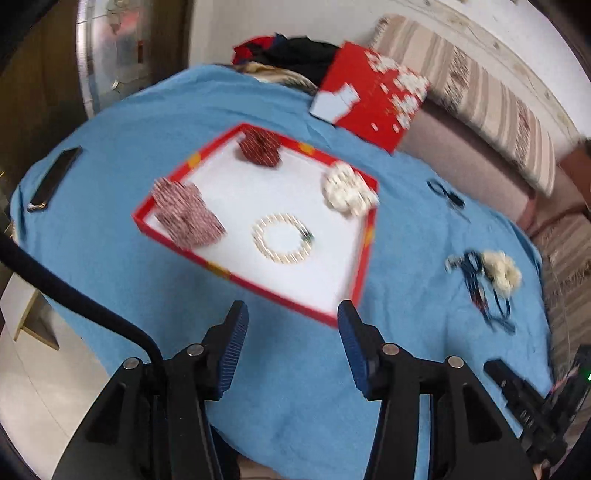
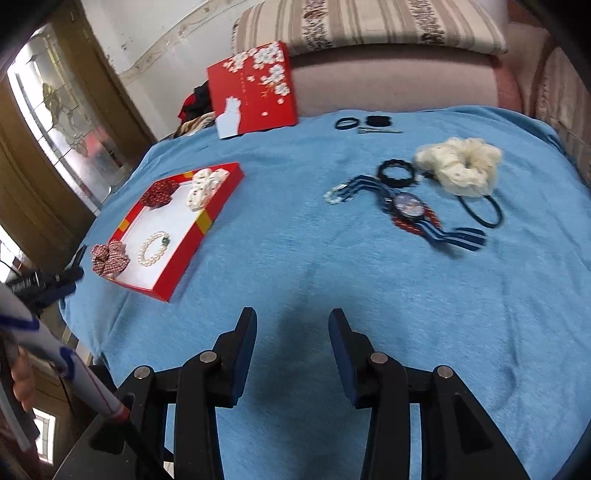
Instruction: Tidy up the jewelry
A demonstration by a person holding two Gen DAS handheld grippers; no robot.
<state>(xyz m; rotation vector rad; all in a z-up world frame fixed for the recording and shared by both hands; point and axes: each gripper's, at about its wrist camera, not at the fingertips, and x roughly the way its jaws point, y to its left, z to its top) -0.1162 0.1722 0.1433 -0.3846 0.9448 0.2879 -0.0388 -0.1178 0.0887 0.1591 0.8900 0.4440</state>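
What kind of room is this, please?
Probably a home living room: a striped sofa stands behind the table's blue cloth, and a wooden door with patterned glass is at the side.

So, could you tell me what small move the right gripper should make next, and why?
Probably ease the right gripper, open and empty, forward toward the beaded necklace. It lies loose on the blue cloth, while the red tray already holds the pearl bracelet and three scrunchies.
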